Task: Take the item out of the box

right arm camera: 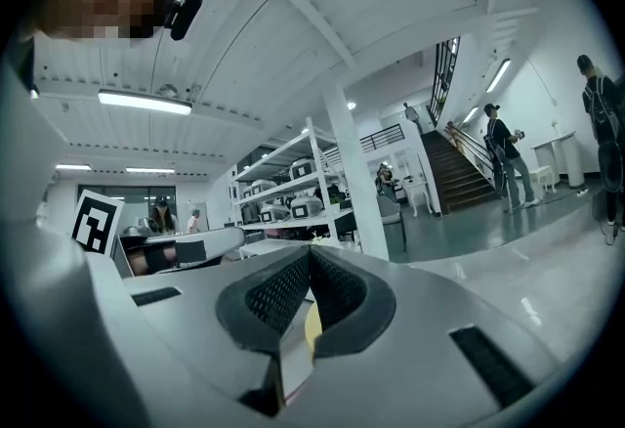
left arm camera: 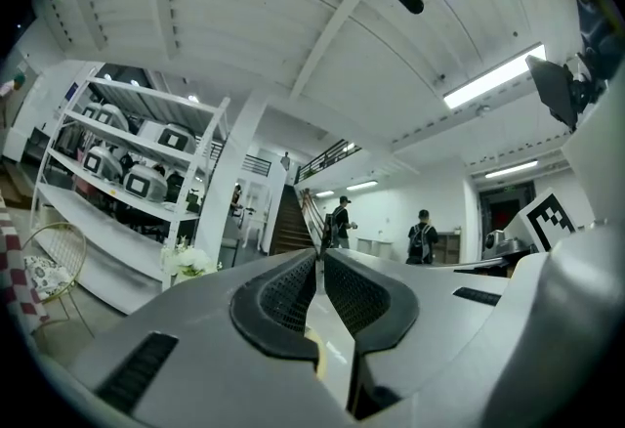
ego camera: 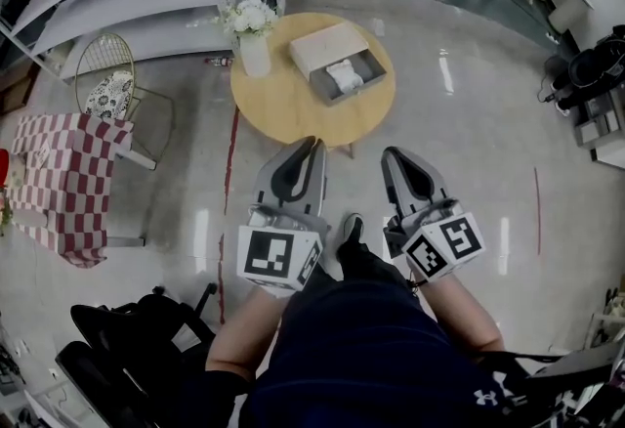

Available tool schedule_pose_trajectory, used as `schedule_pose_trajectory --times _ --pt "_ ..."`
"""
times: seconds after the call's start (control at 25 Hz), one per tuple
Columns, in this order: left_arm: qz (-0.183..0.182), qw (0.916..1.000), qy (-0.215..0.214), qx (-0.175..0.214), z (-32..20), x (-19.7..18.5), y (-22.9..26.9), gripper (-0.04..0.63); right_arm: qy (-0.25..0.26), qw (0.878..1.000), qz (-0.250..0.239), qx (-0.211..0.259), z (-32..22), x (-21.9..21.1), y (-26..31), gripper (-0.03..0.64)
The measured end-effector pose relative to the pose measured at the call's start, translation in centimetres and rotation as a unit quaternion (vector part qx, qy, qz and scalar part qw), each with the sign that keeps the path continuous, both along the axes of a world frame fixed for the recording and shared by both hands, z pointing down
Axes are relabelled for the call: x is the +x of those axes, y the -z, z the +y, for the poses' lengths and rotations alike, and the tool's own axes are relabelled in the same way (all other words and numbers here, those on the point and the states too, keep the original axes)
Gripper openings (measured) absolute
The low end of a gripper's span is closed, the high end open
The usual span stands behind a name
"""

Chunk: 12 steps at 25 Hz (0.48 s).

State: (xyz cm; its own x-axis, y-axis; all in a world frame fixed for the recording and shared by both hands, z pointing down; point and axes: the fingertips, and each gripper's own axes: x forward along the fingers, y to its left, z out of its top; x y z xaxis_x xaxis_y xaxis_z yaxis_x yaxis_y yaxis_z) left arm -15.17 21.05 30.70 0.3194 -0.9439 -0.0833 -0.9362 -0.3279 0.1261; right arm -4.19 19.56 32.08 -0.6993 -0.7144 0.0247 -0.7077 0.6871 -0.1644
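Standing short of the round table (ego camera: 293, 113), the person holds both grippers low and close to the body, noses aimed at the tabletop. My reading: this is an approach posture, with the tools carried forward together and no reach begun.

Task object: the box (ego camera: 320, 47) sits on the far right part of the table. Its grey tray is exposed beside the beige cover. The white item (ego camera: 345, 76) lies inside the tray, untouched and well apart from both tools. A vase of white flowers (ego camera: 252, 33) stands to the left of the box, near it but not touching. It is probably worth avoiding on a left-side reach.

Left gripper (ego camera: 311, 143): in its own view (left arm camera: 319, 255) the jaws are closed, with the ribbed pads meeting at the tips and only a thin slit behind. Nothing is between them.

Right gripper (ego camera: 391, 154): its own view (right arm camera: 310, 252) shows the same. The jaws are together at the tips and empty, and the yellow patch in the gap looks like the tabletop beyond.

Judgement: extraction has not started, and the jaws must be spread before either can take the item.
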Motion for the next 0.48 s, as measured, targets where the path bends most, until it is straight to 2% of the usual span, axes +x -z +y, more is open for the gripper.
schedule_pose_trajectory --times 0.28,0.48 --pt "-0.009 0.9997 0.021 0.003 -1.7 -0.8 0.9 0.041 0.022 1.0 -0.013 0.004 -2.3 -1.1 0.7 0.008" --pt "-0.02 0.9994 0.027 -0.008 -4.2 0.0 0.6 0.041 0.027 0.999 -0.021 -0.009 -5.3 -0.3 0.1 0.008"
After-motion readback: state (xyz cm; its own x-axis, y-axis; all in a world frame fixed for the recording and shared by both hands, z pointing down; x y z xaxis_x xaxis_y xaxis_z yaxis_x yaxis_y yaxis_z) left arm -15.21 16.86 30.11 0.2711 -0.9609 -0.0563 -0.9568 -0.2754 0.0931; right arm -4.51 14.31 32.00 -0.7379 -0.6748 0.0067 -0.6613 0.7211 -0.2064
